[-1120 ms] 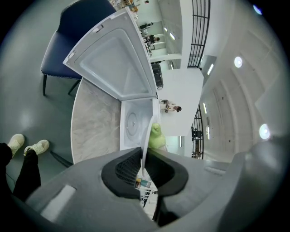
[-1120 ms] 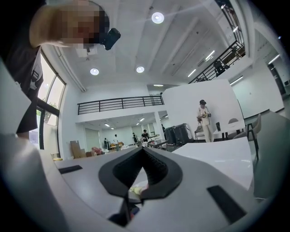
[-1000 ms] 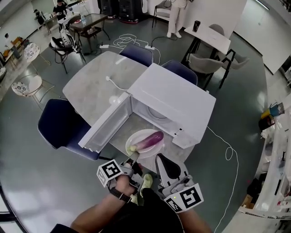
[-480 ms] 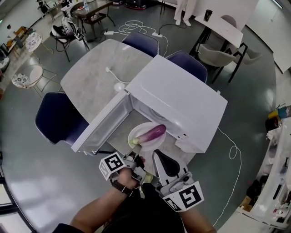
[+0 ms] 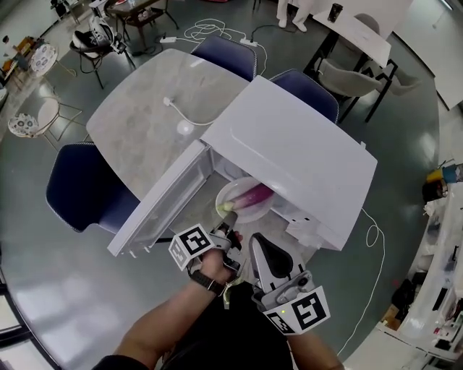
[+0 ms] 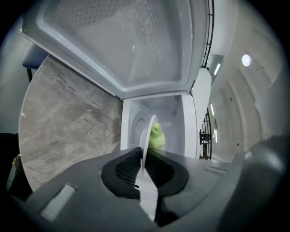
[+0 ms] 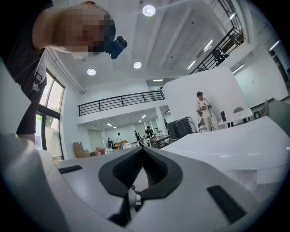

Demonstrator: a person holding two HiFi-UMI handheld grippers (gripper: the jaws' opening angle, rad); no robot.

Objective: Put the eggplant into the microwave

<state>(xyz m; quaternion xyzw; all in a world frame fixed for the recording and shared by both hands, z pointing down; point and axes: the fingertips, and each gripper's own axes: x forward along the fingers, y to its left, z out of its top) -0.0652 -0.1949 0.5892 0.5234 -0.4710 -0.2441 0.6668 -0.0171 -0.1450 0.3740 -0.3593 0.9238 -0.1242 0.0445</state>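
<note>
Head view is evenly bright, soft light from overhead, no hard shadows anywhere. The microwave (image 5: 296, 166) top is almost blown-out white, and the glossy floor (image 5: 43, 289) shows pale reflections at lower left. Fisheye bends everything toward the edges.

My left gripper (image 6: 145, 156) view is dimmer, with black vignette in the corners. The gripper body is a soft grey blur along the bottom and the plate (image 6: 147, 131) rim is a smeary white line. The cavity behind is pale and fairly sharp.

Right gripper (image 7: 142, 149) view looks up at round ceiling lights (image 7: 148, 10) that flare a bit. The window (image 7: 54, 108) at left is washed out, and the foreground is mushy.
</note>
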